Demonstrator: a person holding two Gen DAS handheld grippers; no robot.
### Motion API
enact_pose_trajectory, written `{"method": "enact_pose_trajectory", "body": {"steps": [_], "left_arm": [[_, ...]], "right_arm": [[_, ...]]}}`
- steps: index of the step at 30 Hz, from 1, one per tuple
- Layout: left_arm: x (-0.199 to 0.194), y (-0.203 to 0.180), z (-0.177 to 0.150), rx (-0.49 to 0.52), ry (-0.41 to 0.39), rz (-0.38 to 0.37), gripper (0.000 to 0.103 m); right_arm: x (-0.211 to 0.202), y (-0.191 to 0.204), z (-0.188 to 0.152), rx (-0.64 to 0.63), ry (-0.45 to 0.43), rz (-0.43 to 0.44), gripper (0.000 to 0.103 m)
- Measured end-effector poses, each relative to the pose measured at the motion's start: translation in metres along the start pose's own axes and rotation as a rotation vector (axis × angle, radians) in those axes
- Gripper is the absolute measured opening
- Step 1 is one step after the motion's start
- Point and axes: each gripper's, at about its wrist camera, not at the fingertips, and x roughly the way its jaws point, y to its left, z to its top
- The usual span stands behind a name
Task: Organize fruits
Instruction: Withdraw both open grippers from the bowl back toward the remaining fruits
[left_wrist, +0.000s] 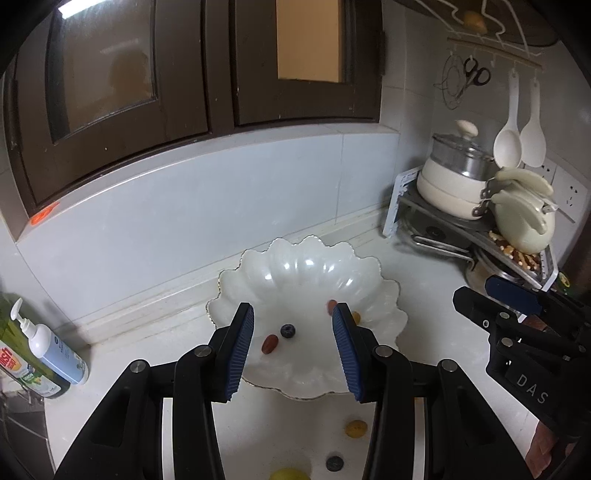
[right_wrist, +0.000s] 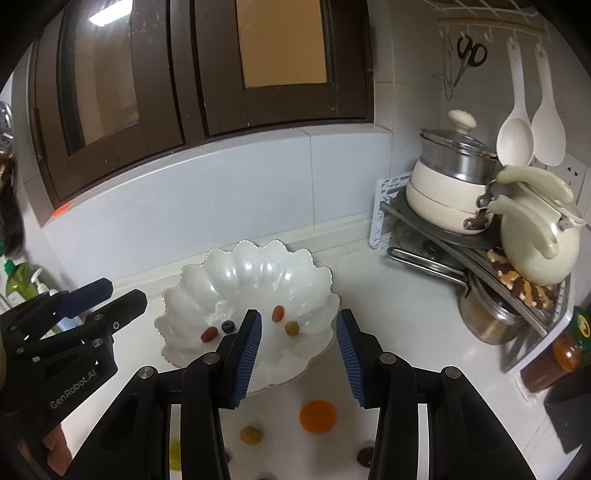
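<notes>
My left gripper (left_wrist: 293, 347) and right gripper (right_wrist: 299, 354) hover part-open, empty. Bowl (right_wrist: 192, 280) sits near the counter's back edge. Remaining fruit (right_wrist: 318, 416) lies nearer; I should descend squarely, closing gently.

My gripper pads (left_wrist: 240, 350) are ribbed blue rubber on matt black plastic. The scalloped bowl (right_wrist: 258, 273) looks glossy white, like glazed ceramic or milky glass. Countertop (right_wrist: 399, 317) is smooth, shiny white; the pot (right_wrist: 454, 162) polished steel under cream enamel
</notes>
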Motion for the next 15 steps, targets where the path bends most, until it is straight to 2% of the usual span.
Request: {"method": "enact_pose_trajectory", "body": {"steps": [10,15], "left_arm": [[-0.032,-0.016,-0.010,-0.002,-0.065,-0.014,0.044],[-0.043,-0.024,-0.018,-0.010,-0.070,-0.033,0.044]], "right_arm": [[-0.033,-0.007,-0.012,0.009,-0.063,-0.007,0.043],[-0.047,-0.009,-0.021,0.005,-0.081,-0.006,0.044]]}}
